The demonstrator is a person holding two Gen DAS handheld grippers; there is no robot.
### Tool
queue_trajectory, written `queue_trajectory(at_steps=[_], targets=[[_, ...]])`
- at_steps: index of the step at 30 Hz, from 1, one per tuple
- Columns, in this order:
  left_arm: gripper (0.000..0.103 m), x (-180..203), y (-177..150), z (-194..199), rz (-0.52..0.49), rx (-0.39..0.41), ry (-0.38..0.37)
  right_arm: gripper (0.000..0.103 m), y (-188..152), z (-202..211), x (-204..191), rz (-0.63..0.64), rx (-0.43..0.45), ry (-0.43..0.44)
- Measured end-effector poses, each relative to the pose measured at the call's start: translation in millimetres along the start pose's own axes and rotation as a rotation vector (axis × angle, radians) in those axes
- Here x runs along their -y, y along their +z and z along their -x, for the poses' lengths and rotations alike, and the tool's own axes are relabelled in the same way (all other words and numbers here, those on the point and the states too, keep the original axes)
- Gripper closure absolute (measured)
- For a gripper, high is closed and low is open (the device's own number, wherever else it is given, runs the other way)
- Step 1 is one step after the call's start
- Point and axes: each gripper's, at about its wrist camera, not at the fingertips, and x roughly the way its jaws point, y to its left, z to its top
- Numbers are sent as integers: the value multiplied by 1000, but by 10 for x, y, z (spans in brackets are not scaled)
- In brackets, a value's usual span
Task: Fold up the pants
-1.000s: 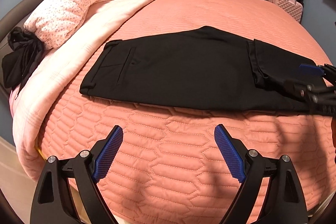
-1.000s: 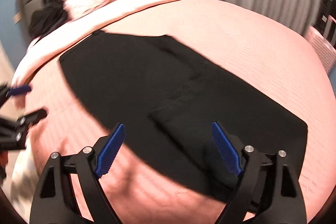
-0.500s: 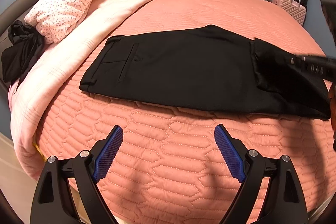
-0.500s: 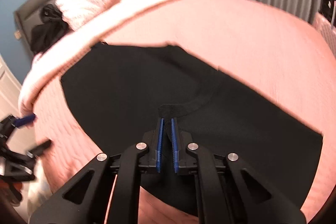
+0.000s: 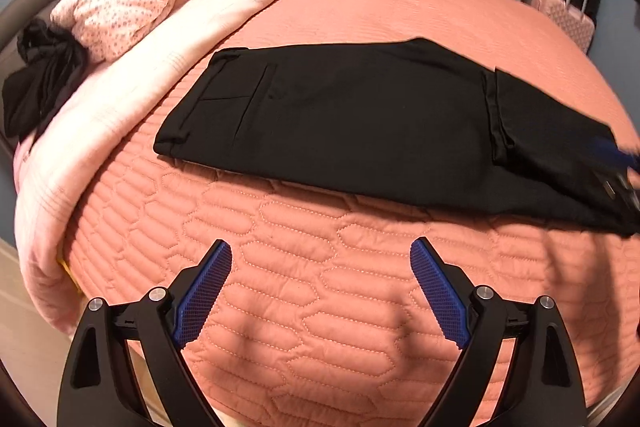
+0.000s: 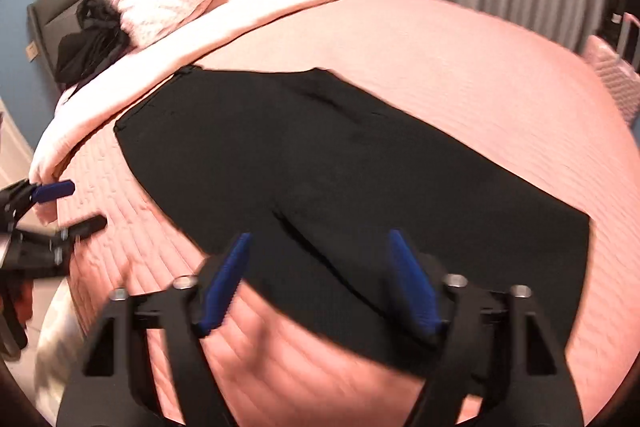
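We see the pants lying lengthwise across the bed — their folded-over hem just ahead of our right hand-held gripper, freshly reopened and empty; the left hand-held gripper gapes empty too, nearer the waistband.

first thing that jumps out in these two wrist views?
The black pants lie flat across the middle of the salmon quilted bedspread, the leg end folded back at the right. Both hand-held grippers are open and empty: the left hand-held gripper over bare quilt, the right hand-held gripper, jaws just opened, above the folded leg end.
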Motion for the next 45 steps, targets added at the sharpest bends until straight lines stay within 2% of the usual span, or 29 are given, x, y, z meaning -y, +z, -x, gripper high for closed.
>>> queue_trajectory(at_steps=[4, 5, 7, 9, 10, 13, 16, 17, 18, 20, 23, 26, 33, 35, 37, 40, 42, 43, 44, 45], targets=[[14, -20, -3, 17, 2, 4, 13, 31, -373, 437, 651, -249, 39, -94], [14, -10, -5, 16, -2, 4, 16, 31, -505, 513, 928, -334, 28, -123], [14, 19, -2, 19, -11, 3, 22, 30, -682, 547, 1355, -467, -3, -116], [14, 83, 18, 48, -22, 9, 24, 29, -779, 500, 1692, -571, -13, -44], [14, 107, 27, 66, -26, 11, 26, 29, -804, 420, 1822, -614, -19, 40], [14, 197, 65, 159, -23, 15, 12, 29, -862, 195, 1996, -694, -34, 166], [14, 286, 82, 258, -22, 16, 6, 29, -898, 140, 2109, -724, 11, 245], [14, 313, 85, 278, -28, 18, 11, 35, -886, 135, 2125, -747, 26, 273], [14, 351, 88, 293, -37, 19, 19, 66, -867, 103, 2119, -754, 11, 297], [14, 456, 99, 320, -63, 20, 36, 87, -836, 70, 2083, -746, -23, 253], [14, 618, 126, 385, -87, 18, 52, 95, -777, 188, 2073, -759, -29, 238], [14, 704, 150, 478, -83, 22, 37, 98, -814, 503, 2230, -774, -19, 213], [14, 931, 42, 507, -116, 5, 24, 102, -1191, 1203, 2538, -693, -76, 80], [14, 1006, 7, 505, -132, -3, 15, 103, -1198, 1328, 2532, -639, -63, 20], [14, 1093, -28, 507, -150, 1, 6, 103, -1240, 1379, 2581, -619, -87, -1], [14, 1169, -44, 465, -171, -13, 6, 100, -1161, 1477, 2403, -547, -79, -144], [14, 1193, -50, 458, -172, -8, -4, 96, -931, 1527, 1978, -356, -28, -198], [14, 1194, -53, 454, -173, -6, -6, 94, -813, 1462, 1710, -253, -12, -208], [14, 1195, -54, 438, -175, -9, -3, 81, -682, 1307, 1320, -115, -9, -210], [14, 1195, -54, 420, -174, -12, -3, 48, -608, 1163, 1039, -20, -8, -209]])
